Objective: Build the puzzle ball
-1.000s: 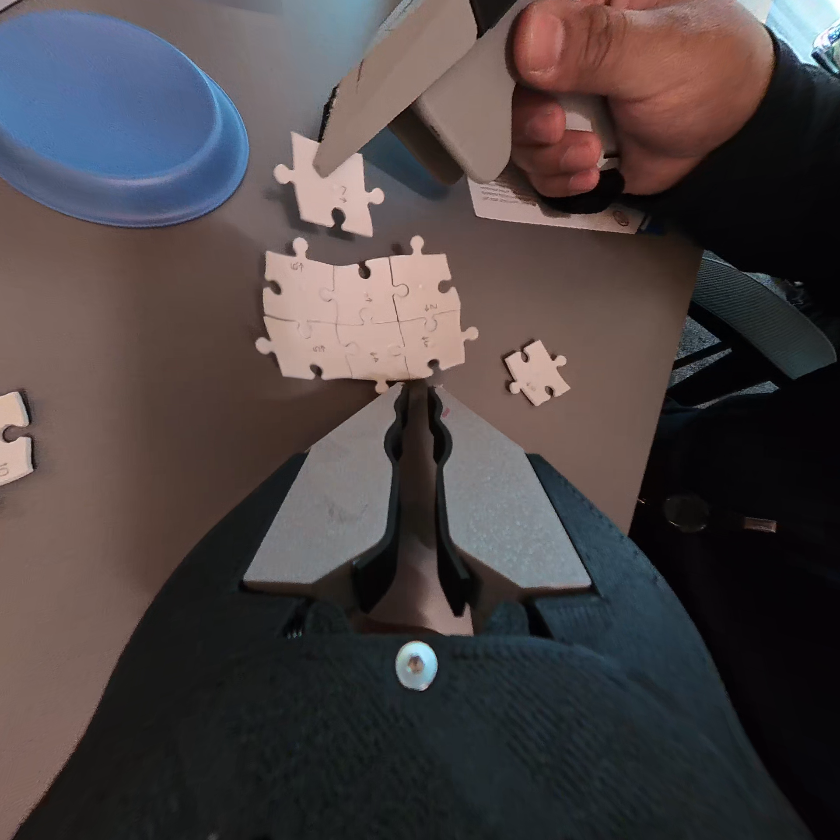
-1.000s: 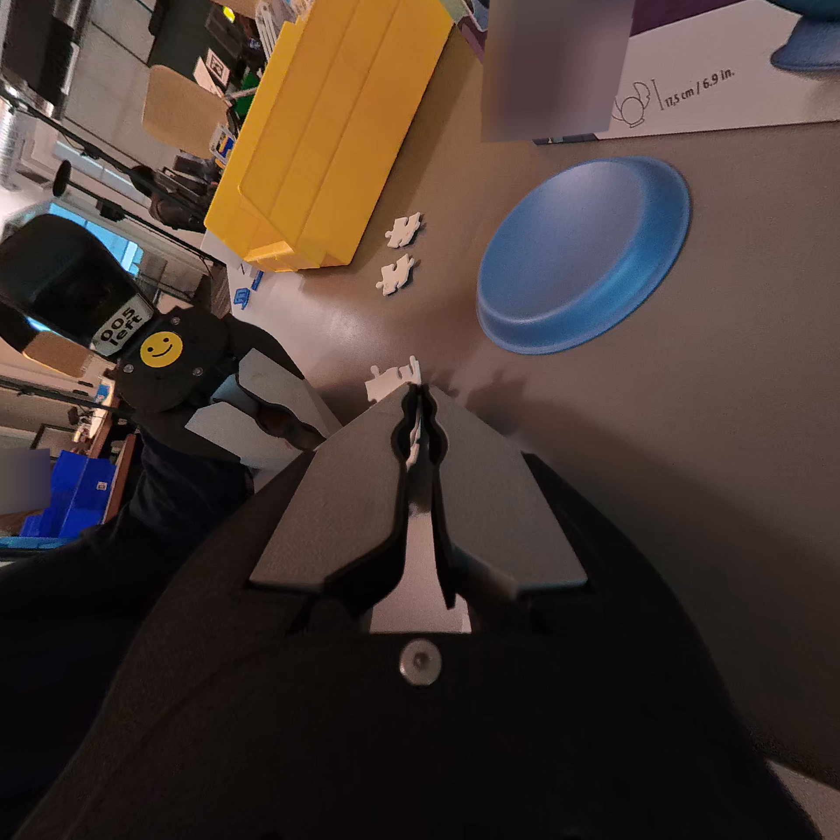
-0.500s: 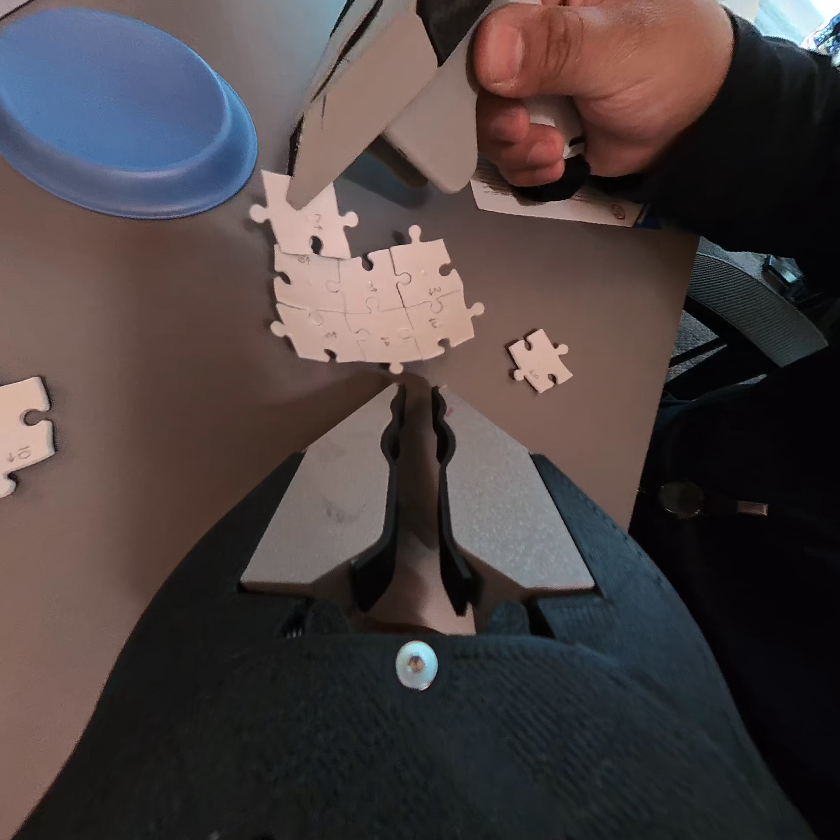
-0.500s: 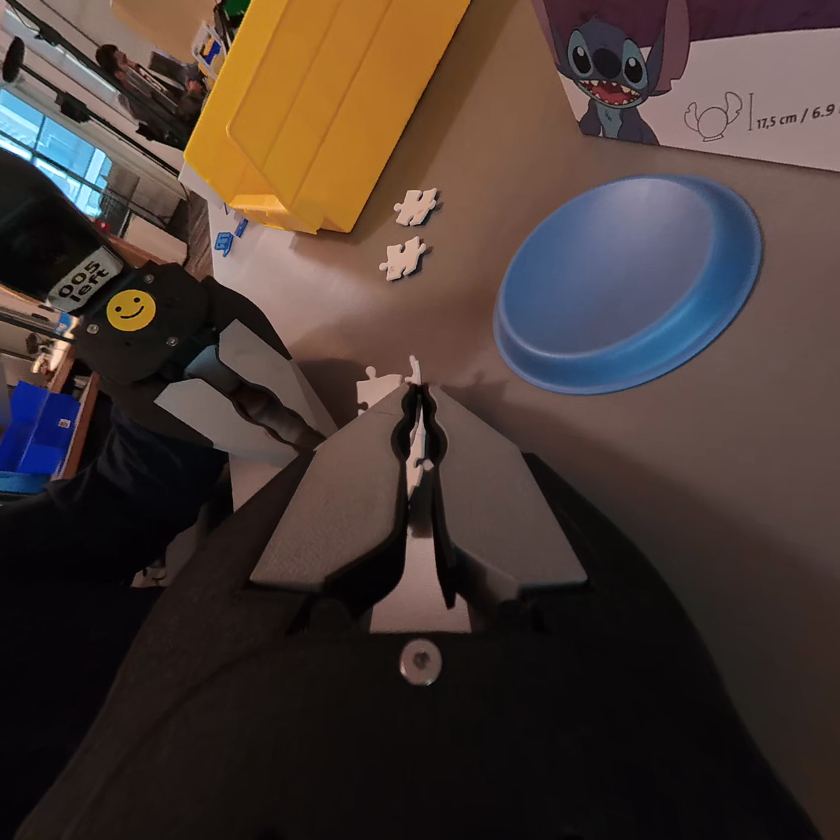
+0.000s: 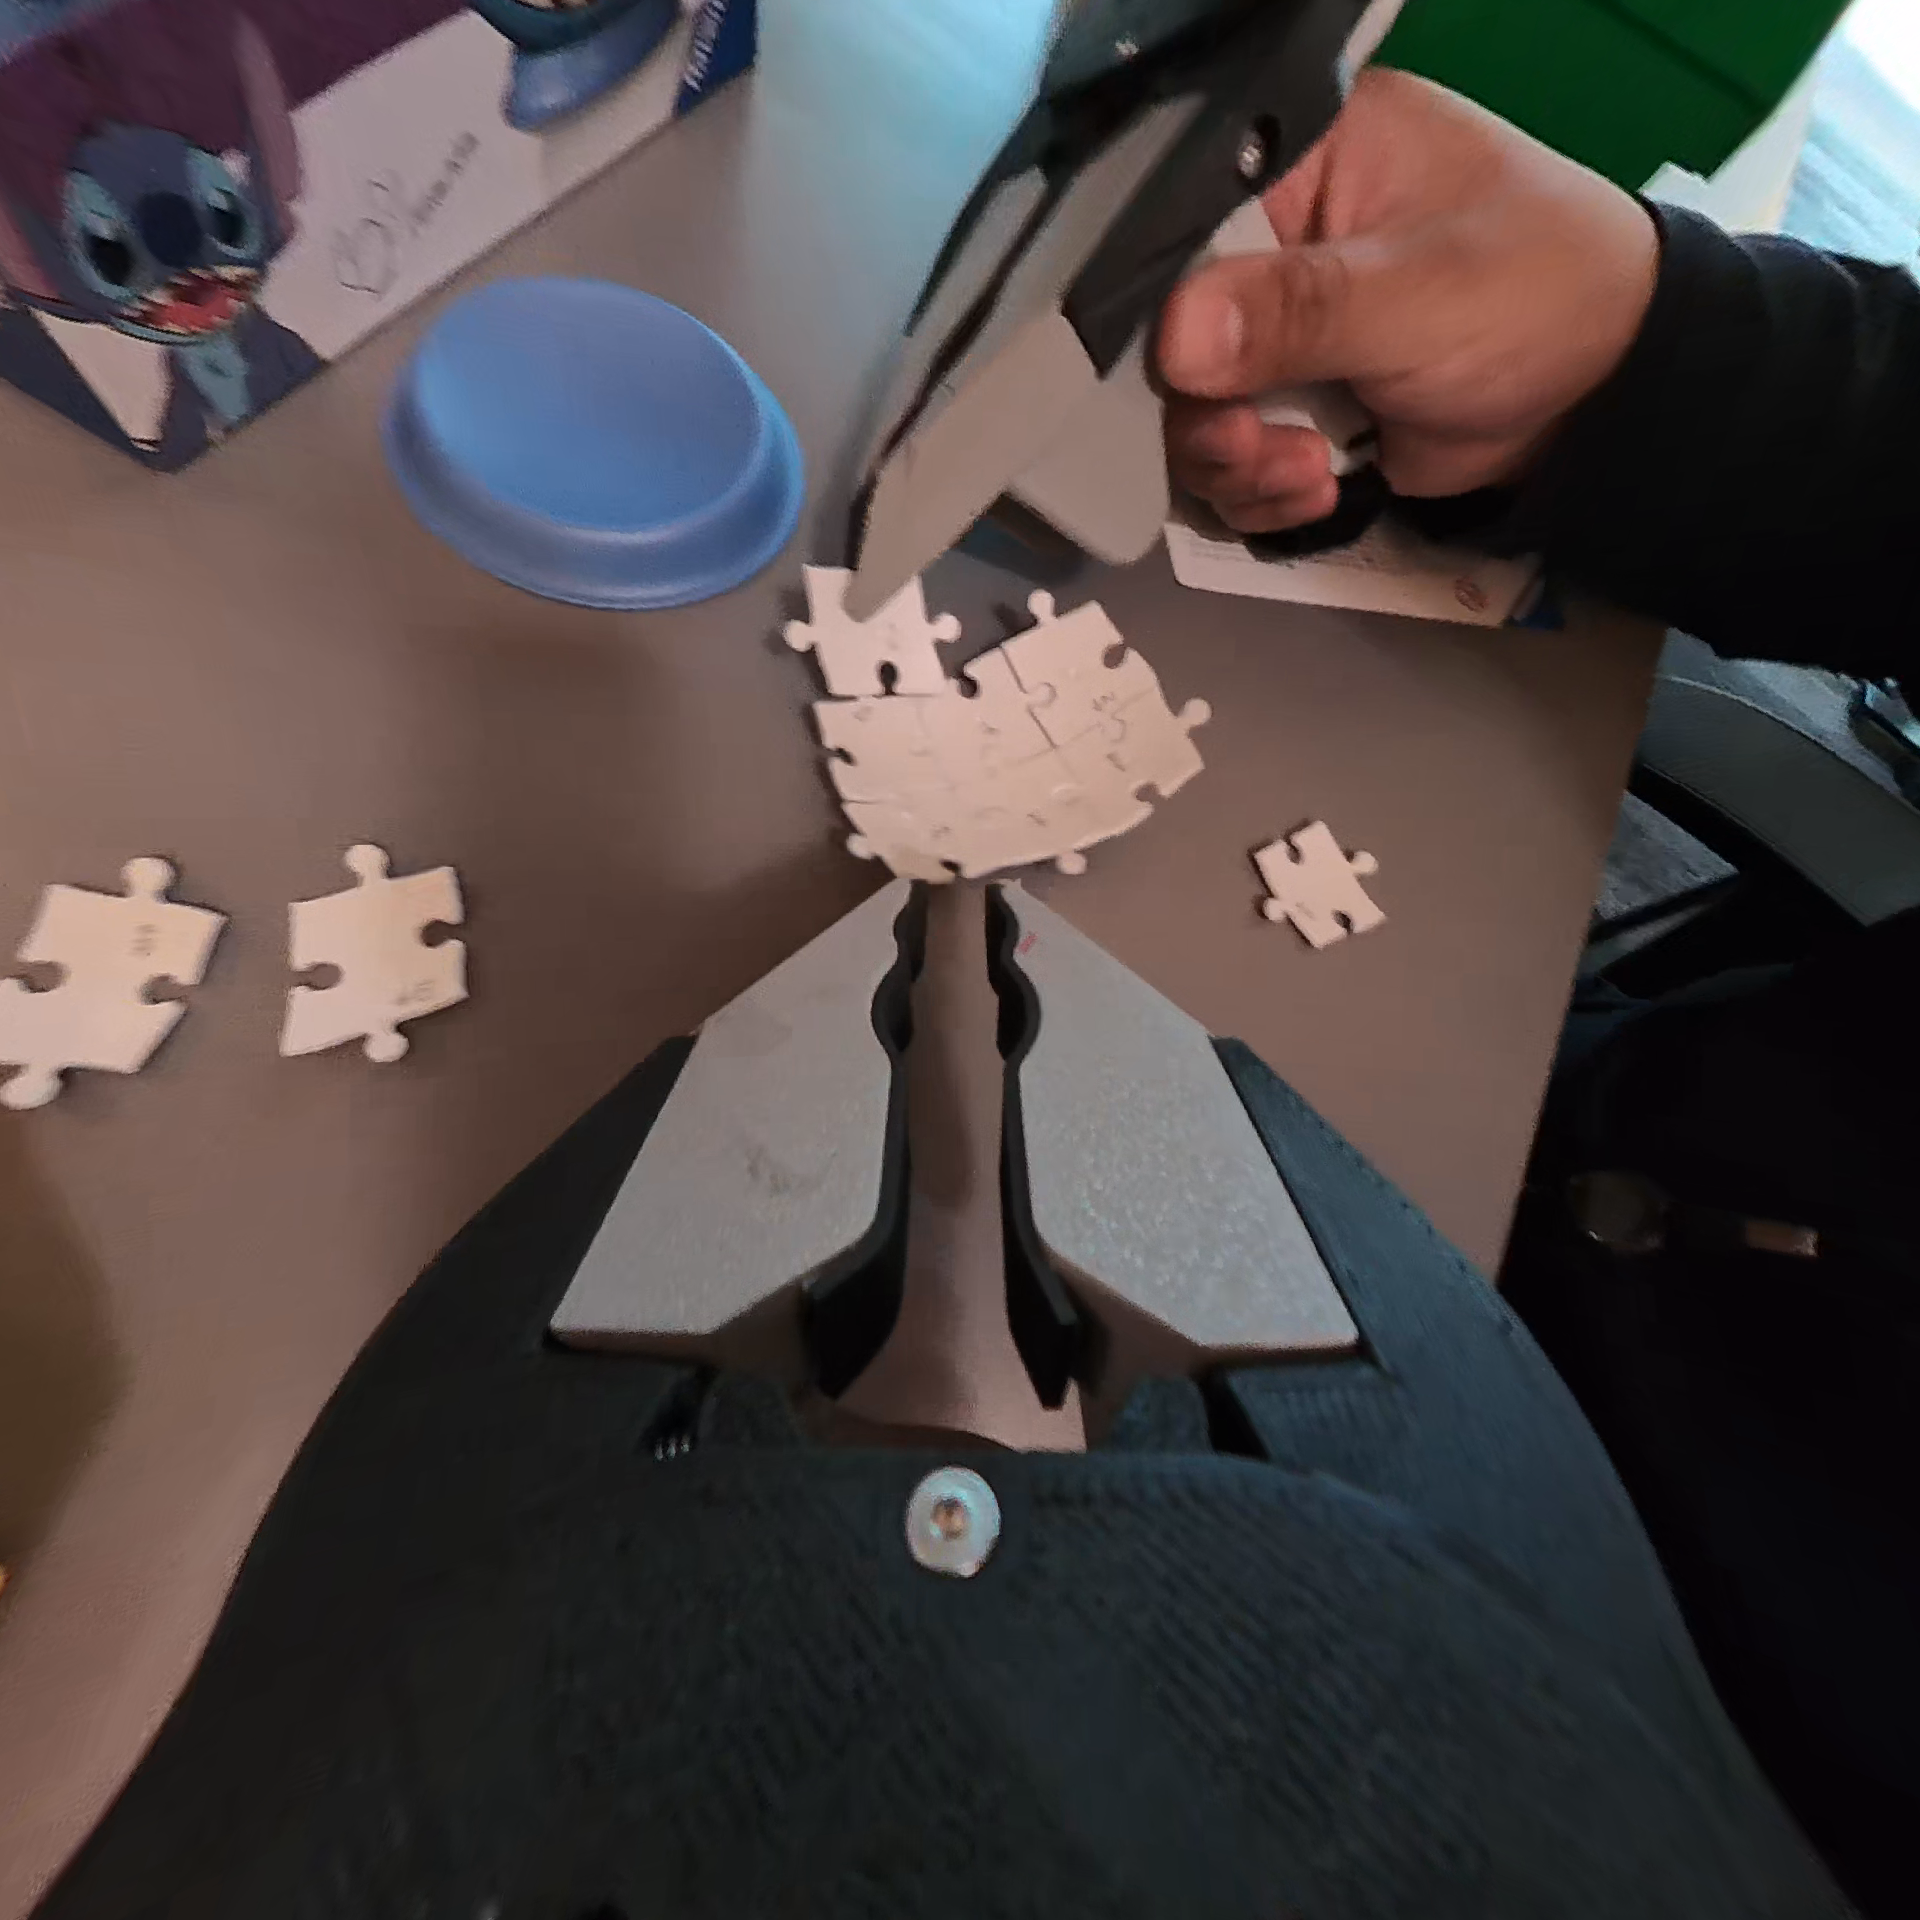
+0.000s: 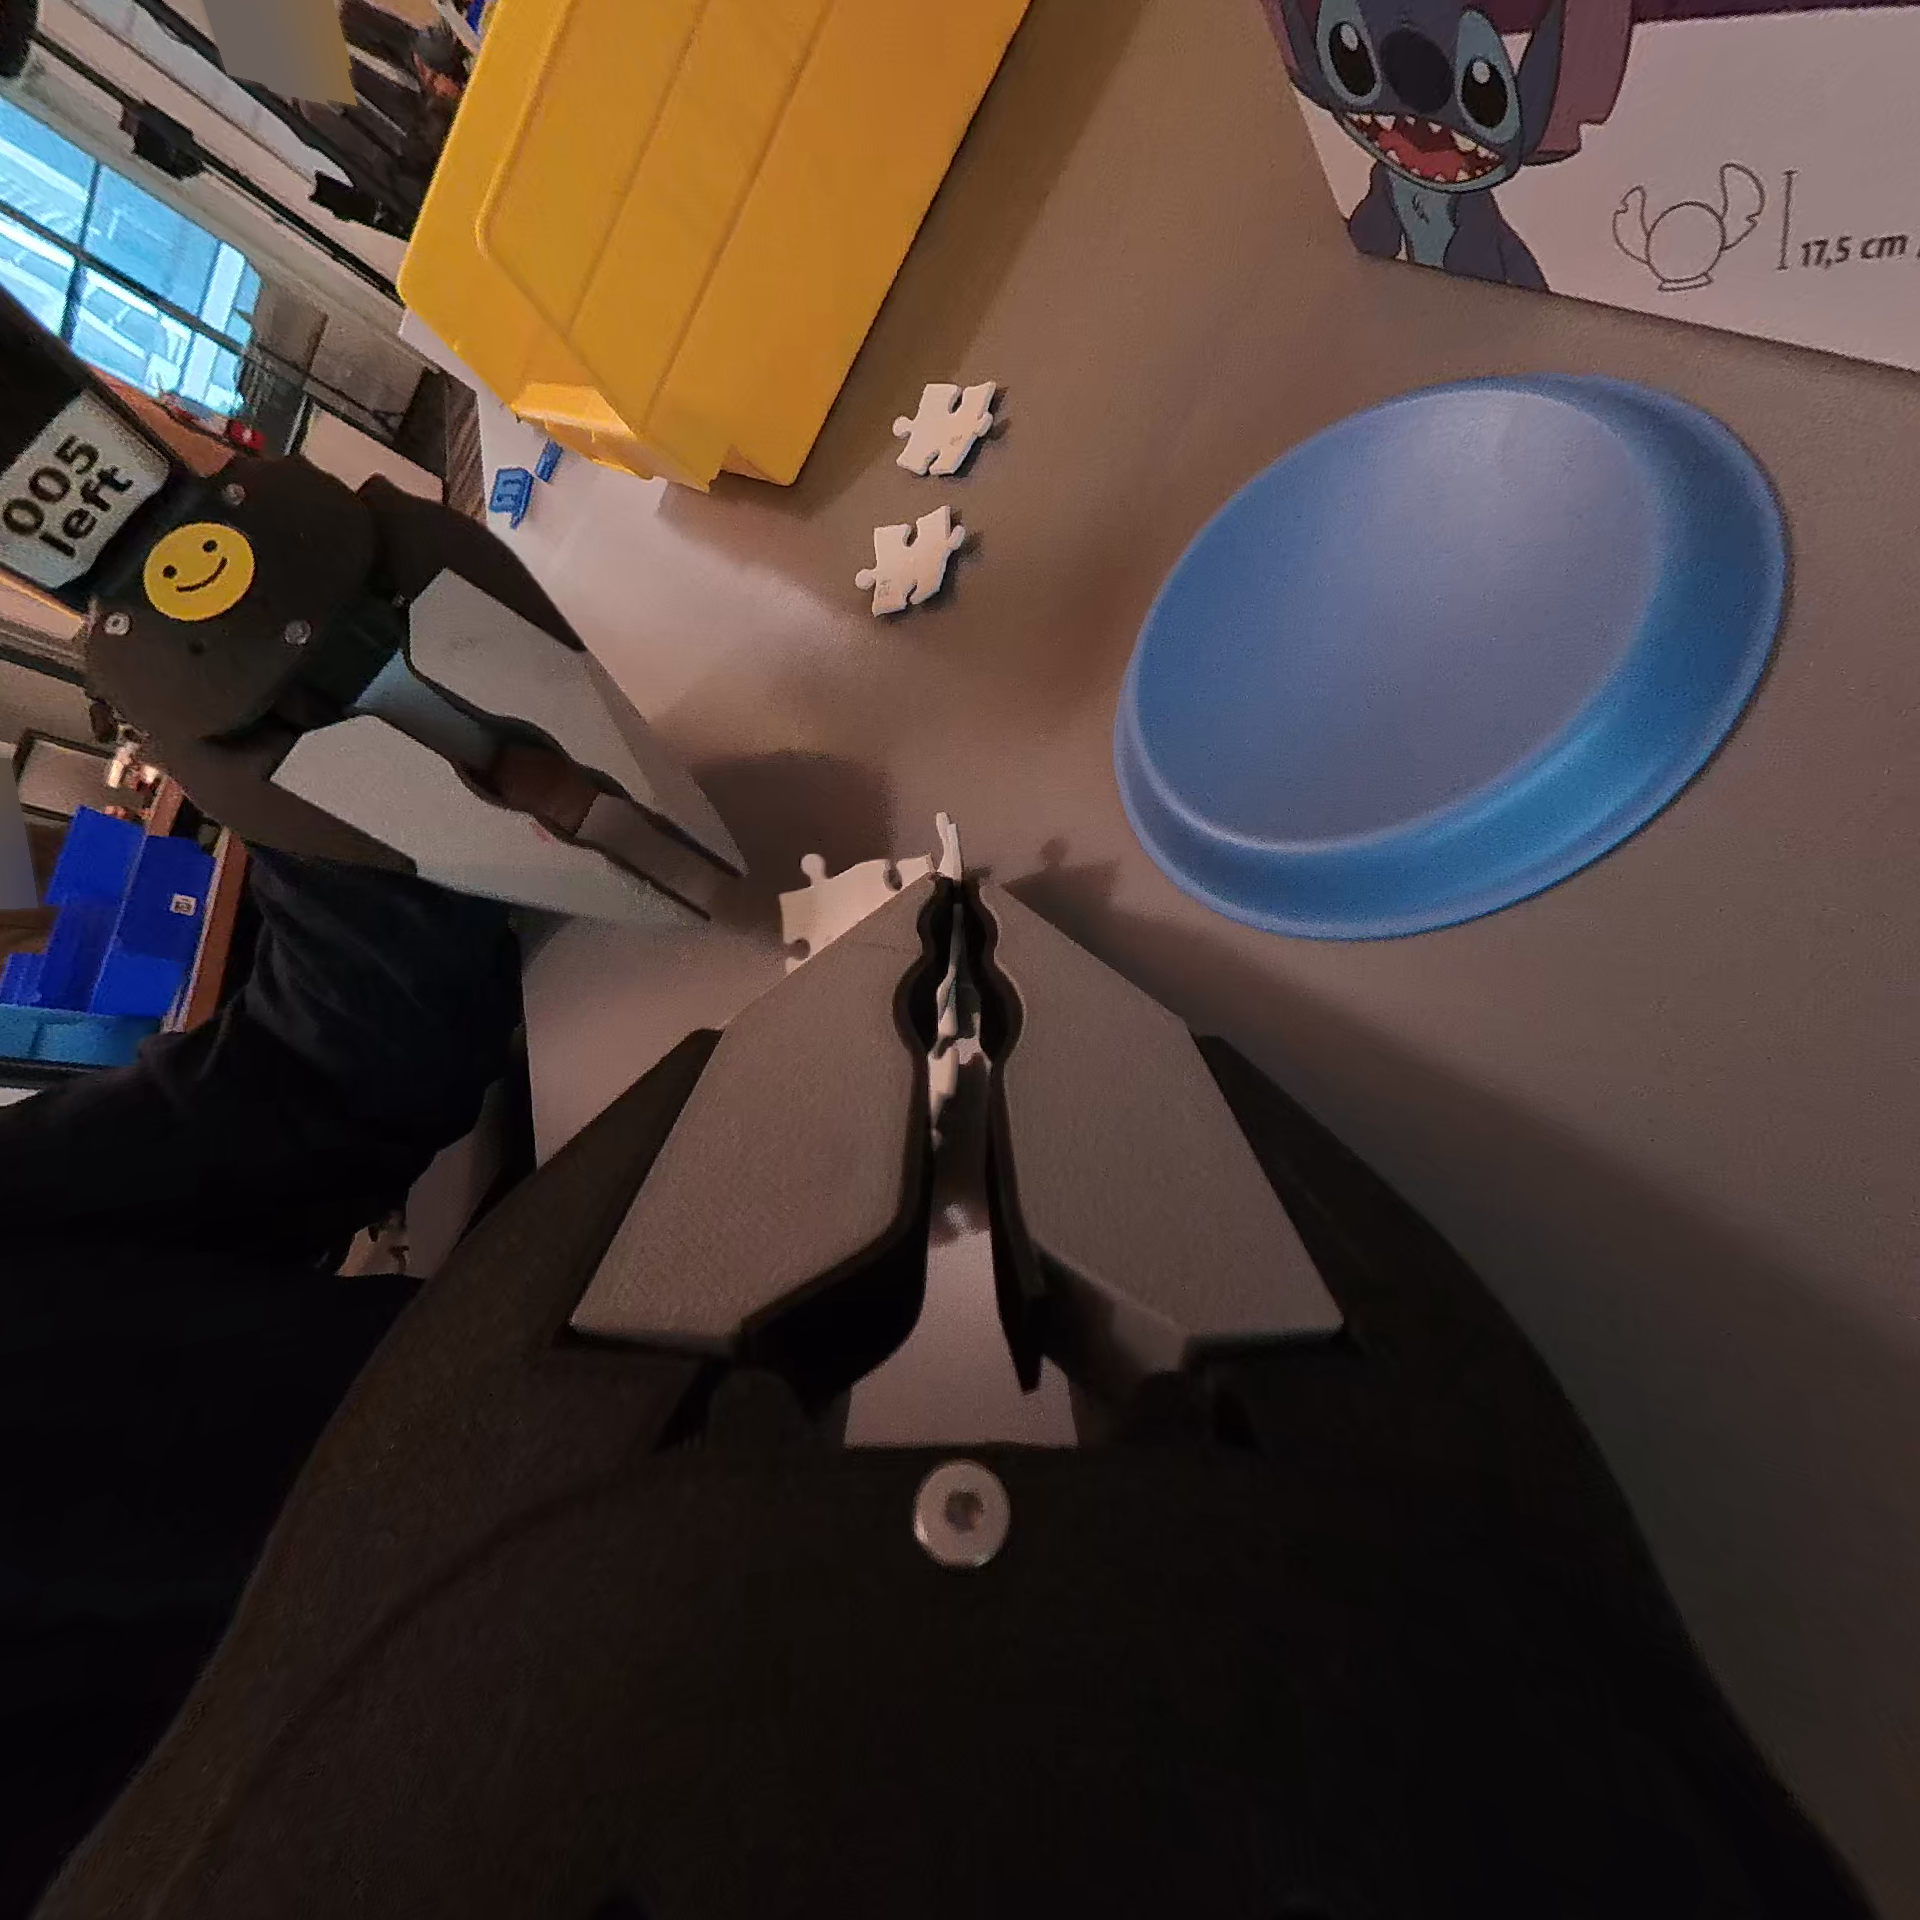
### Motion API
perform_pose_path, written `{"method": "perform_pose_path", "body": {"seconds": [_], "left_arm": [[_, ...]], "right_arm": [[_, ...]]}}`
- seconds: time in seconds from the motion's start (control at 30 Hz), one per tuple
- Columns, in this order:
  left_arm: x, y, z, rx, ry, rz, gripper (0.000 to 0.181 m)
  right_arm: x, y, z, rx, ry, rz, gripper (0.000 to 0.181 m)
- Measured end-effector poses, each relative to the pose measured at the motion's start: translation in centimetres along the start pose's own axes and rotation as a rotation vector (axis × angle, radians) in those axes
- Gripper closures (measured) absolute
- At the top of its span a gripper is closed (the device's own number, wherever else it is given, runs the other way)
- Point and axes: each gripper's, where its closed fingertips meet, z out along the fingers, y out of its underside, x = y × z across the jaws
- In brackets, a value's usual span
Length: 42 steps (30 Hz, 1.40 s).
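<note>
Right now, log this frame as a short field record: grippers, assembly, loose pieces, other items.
right gripper: shut on single puzzle piece, held against the joined section's edge
left gripper: slightly open, empty, tips at joined section
loose pieces: two on the left, one on the right
other: blue dish, yellow bin, puzzle box

The right claw pinches a white puzzle piece edge-on between its tips. The left claw sits just to its left over the counter. A blue dish lies ahead to the right, two loose pieces ahead.
</note>
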Motion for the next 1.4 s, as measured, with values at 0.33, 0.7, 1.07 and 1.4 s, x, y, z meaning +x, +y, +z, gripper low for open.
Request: {"method": "perform_pose_path", "body": {"seconds": [0.33, 0.7, 1.07, 1.4], "left_arm": [[-2.0, 0.1, 1.1, 0.002, -0.027, -0.037, 0.172], [-2.0, -0.2, 0.8, 0.041, 0.039, -0.095, 0.171], [-0.2, 0.4, 2.2, -0.023, 0.107, -0.168, 0.168], [0.4, 0.2, 3.4, -0.115, 0.226, -0.184, 0.176]], "right_arm": [[-0.8, -0.7, 0.3, -0.11, -0.094, -0.062, 0.181], [-2.4, -0.8, 0.2, -0.171, -0.165, -0.231, 0.181], [-2.7, -0.6, -0.1, -0.152, -0.191, -0.282, 0.181], [-2.5, -0.2, -0.2, -0.178, -0.214, -0.344, 0.181]]}}
